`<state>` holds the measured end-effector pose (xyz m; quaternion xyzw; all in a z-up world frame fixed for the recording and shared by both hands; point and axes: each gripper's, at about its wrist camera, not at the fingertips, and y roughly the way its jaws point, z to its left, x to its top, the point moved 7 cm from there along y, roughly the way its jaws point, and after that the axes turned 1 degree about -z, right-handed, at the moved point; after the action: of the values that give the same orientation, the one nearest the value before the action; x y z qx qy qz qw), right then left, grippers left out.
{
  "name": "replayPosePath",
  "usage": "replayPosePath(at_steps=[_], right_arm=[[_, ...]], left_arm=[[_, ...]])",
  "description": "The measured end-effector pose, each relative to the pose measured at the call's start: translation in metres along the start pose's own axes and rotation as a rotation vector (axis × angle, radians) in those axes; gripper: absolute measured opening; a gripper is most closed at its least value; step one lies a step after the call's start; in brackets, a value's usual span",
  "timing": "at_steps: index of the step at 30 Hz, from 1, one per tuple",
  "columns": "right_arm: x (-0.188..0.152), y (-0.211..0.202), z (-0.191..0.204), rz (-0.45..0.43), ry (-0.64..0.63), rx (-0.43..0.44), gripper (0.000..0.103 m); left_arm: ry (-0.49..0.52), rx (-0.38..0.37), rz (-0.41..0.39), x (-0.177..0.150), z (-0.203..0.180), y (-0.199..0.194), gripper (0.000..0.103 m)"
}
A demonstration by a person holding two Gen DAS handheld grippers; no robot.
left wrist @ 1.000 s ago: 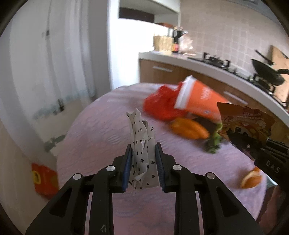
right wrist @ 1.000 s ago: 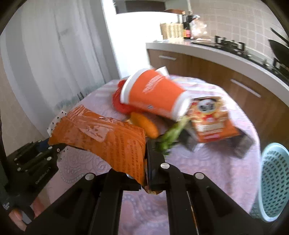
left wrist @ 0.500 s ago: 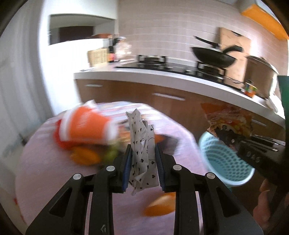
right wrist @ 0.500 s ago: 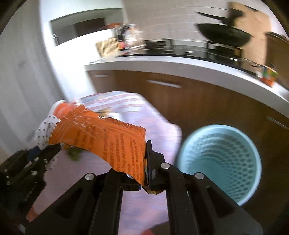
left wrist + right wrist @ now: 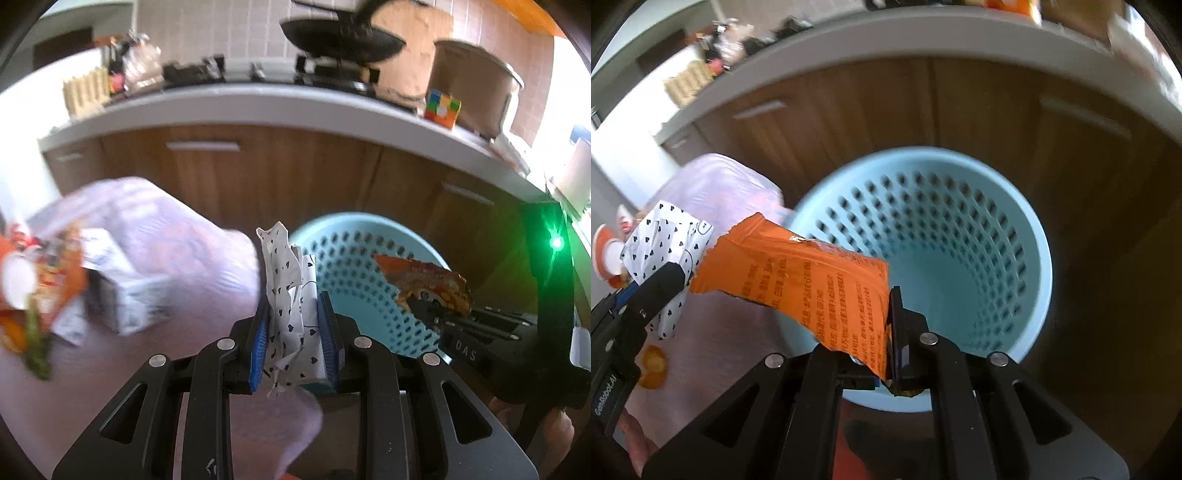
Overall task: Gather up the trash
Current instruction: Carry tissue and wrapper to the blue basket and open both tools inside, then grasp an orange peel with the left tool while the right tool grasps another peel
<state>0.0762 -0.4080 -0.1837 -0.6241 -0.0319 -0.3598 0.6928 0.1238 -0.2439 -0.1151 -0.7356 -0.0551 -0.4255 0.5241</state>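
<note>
Both grippers have swung away from the table toward the kitchen cabinets since 1.0 s ago, and the light blue perforated bin (image 5: 960,266) now fills the middle of the right wrist view, standing on the floor in front of the wooden cabinet fronts (image 5: 295,173).

Largest in view after the cabinets and bin, the pink-clothed table (image 5: 177,258) sits to the left, its edge just beside the bin's rim. On it lie a small white carton (image 5: 122,295), blurred orange packaging (image 5: 48,269) and green vegetable scraps (image 5: 37,343).

Over the near part of the bin's mouth, the right gripper (image 5: 886,347) is closed tight on the orange snack wrapper (image 5: 812,284), which sticks up and leftward from its jaws.

Near the bin's left rim and above the table edge, the left gripper (image 5: 293,332) is clamped on the crumpled white paper with black hearts (image 5: 290,295), pinched upright between its 2 blue pads (image 5: 258,343).
</note>
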Motion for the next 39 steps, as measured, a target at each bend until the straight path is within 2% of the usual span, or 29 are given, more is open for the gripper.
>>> replayPosePath(at_steps=[3, 7, 9, 12, 14, 17, 18, 20, 28, 33, 39], right_arm=[[-0.007, 0.014, -0.019, 0.047, 0.03, -0.003, 0.003], [-0.014, 0.02, -0.026, 0.09, 0.055, 0.009, 0.005], [-0.015, 0.022, -0.026, 0.104, 0.063, 0.013, 0.008], [-0.017, 0.022, -0.028, 0.108, 0.068, 0.011, 0.028], [-0.015, 0.018, -0.031, 0.095, 0.067, 0.001, 0.057], [-0.012, 0.01, -0.033, 0.057, 0.063, -0.004, 0.058], [-0.011, 0.007, -0.034, 0.046, 0.072, 0.006, 0.058], [-0.008, 0.002, -0.035, 0.033, 0.09, 0.033, 0.058], [0.004, -0.027, -0.011, -0.073, 0.036, 0.072, 0.058], [0.011, -0.052, 0.038, -0.16, -0.065, 0.123, 0.058], [0.009, -0.078, 0.11, -0.239, -0.201, 0.213, 0.058]], left_arm=[[0.017, -0.009, 0.042, -0.006, -0.01, 0.022, 0.026], [0.033, -0.01, 0.073, -0.013, -0.017, 0.04, 0.041], [0.034, -0.012, 0.076, -0.013, -0.018, 0.043, 0.044], [0.036, -0.009, 0.069, -0.012, -0.019, 0.045, 0.046], [0.034, -0.007, 0.068, -0.011, -0.018, 0.045, 0.052], [0.025, -0.005, 0.065, -0.01, -0.016, 0.045, 0.057], [0.022, -0.01, 0.06, -0.01, -0.015, 0.043, 0.06], [0.021, -0.011, 0.042, -0.008, -0.015, 0.039, 0.075], [0.022, 0.028, -0.069, 0.0, 0.0, -0.006, 0.075], [-0.037, 0.074, -0.159, 0.008, 0.034, -0.049, 0.075], [-0.108, 0.17, -0.25, 0.012, 0.092, -0.102, 0.075]])
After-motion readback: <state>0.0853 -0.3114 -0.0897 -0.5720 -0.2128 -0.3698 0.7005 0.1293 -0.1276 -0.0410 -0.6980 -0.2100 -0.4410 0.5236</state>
